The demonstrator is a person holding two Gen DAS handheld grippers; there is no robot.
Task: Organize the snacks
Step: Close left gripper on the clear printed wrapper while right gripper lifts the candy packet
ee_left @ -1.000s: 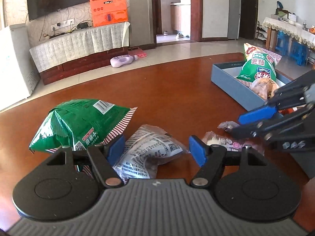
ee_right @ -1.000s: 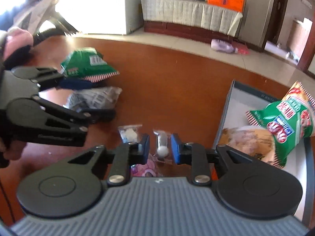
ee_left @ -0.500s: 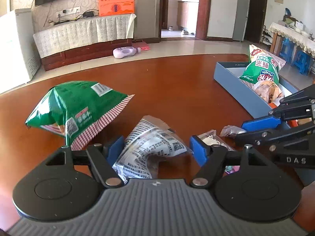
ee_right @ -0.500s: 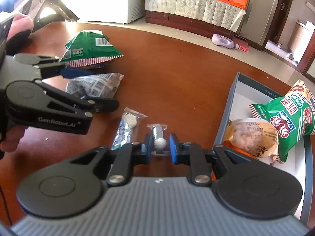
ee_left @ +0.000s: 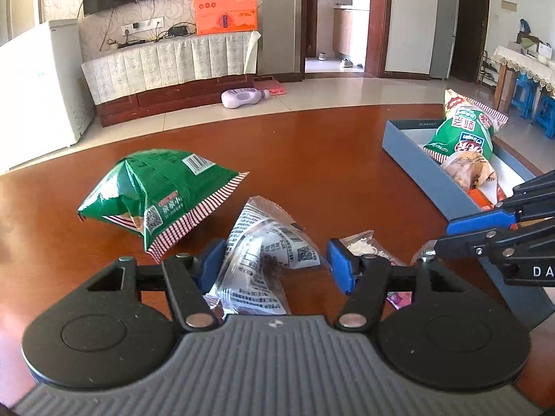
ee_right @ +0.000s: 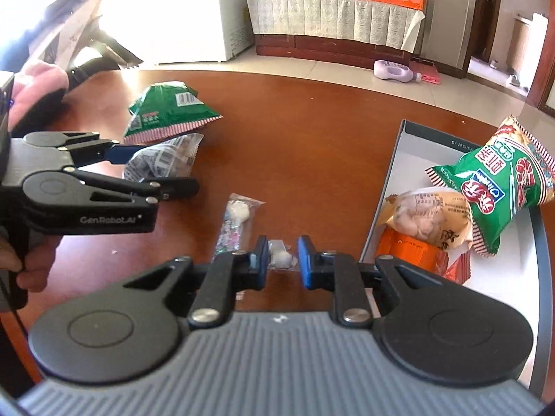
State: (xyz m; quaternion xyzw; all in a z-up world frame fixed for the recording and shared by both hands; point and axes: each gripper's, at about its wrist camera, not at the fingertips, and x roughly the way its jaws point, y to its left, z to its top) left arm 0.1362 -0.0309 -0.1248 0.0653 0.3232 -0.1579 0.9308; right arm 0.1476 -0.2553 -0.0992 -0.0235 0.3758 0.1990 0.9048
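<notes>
Presently the left gripper [ee_left: 274, 260] has its blue pads spread apart on either side of a clear printed packet [ee_left: 267, 260], which sits on the table [ee_left: 312, 159] between them; whether either pad touches the film cannot be told. The packet's long axis runs roughly away from the camera, its crimped end pointing up and toward the far side. Just behind it to the left lies a green bag [ee_left: 159, 194], long axis slanting across the table, its striped seam toward the packet. The right gripper [ee_right: 282, 263] has its pads drawn in close around a small candy [ee_right: 279, 258] in clear wrap; a sliver of gap shows at each side, so a firm clamp cannot be confirmed. A second small sachet [ee_right: 237, 218] lies just beyond, long axis pointing away from the camera. The blue box [ee_right: 392, 180] stands to the right, holding a green bag [ee_right: 499, 187], a tan packet [ee_right: 430, 215] and an orange packet [ee_right: 409, 253]. Compared with a second ago, the right gripper's pads stand slightly wider, and the left gripper has advanced, so the printed packet now fills the space between its pads while the spread is unchanged.
</notes>
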